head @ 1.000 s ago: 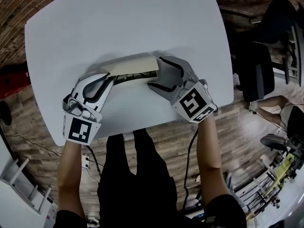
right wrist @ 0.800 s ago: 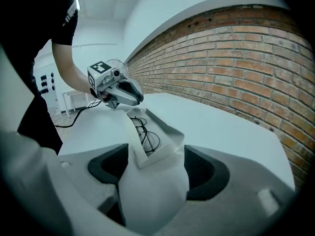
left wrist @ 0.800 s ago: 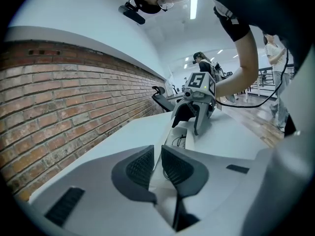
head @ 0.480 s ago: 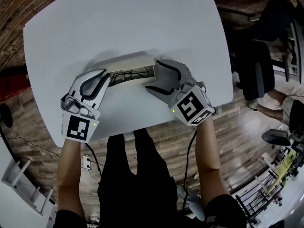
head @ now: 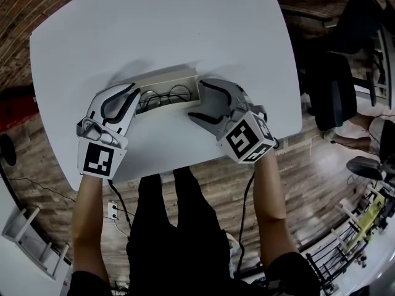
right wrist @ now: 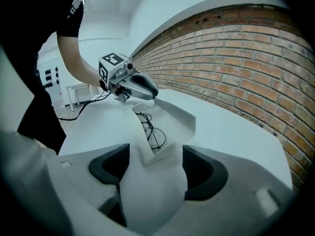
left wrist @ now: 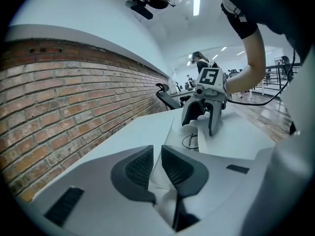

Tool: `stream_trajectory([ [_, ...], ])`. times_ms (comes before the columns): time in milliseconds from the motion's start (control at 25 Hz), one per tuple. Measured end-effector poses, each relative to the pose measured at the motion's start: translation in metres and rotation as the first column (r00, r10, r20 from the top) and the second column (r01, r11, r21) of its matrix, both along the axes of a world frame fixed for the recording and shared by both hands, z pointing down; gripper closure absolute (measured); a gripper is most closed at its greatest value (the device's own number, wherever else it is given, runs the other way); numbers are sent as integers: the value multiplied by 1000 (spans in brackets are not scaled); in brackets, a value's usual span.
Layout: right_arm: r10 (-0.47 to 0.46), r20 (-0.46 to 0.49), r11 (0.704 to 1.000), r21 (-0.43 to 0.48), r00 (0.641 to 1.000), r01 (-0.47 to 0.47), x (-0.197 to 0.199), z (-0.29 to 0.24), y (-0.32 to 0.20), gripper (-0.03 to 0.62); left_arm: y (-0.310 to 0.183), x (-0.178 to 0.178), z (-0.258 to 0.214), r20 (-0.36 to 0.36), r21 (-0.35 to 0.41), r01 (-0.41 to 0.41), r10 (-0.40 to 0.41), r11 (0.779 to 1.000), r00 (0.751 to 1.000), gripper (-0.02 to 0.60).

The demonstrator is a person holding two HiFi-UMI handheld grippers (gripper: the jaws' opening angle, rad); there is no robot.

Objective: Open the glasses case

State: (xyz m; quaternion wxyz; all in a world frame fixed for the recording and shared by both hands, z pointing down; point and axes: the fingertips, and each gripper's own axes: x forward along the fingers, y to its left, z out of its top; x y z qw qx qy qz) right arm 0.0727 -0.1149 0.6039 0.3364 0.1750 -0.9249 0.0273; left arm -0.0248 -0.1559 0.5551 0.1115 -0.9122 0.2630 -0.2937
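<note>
Bare table (head: 185,29) surrounds the glasses case (head: 166,78), flanked by left claw (head: 137,100) and right claw (head: 196,98).

Since a second ago I see the lid (head: 163,79) of the glasses case (right wrist: 152,186) swung up and back, pinched in my left gripper (head: 137,98). The glasses (head: 165,95) inside, hidden before, now show plainly.

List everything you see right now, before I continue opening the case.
table: one, white, under everything
glasses case: one, off-white, mid-table, open
glasses: one pair, black wire, inside the case
office chair: one, black, right of the table
brick wall: one, red-brown, beside the table
left gripper: one, white-grey, fingers pinching the case's left end
right gripper: one, white-grey, fingers clamping its right end
arms: two, bare, behind the grippers
</note>
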Motion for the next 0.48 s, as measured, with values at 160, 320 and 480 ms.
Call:
stream_trajectory([
  [160, -1, 0, 1000, 1, 1000, 1, 0, 1, 1, 260, -4, -1, 1, -6, 2, 0, 0, 1000, 1000, 541],
  [320, 0, 2, 1000, -1, 1000, 0, 0, 1, 0, 259, -10, 0, 1, -1, 5, 6, -6, 1000, 1000, 541],
  [480, -1, 0, 1000, -2, 1000, 1, 0, 1, -1, 260, -18, 0, 1, 1, 9, 11, -11, 1000, 1000, 541],
])
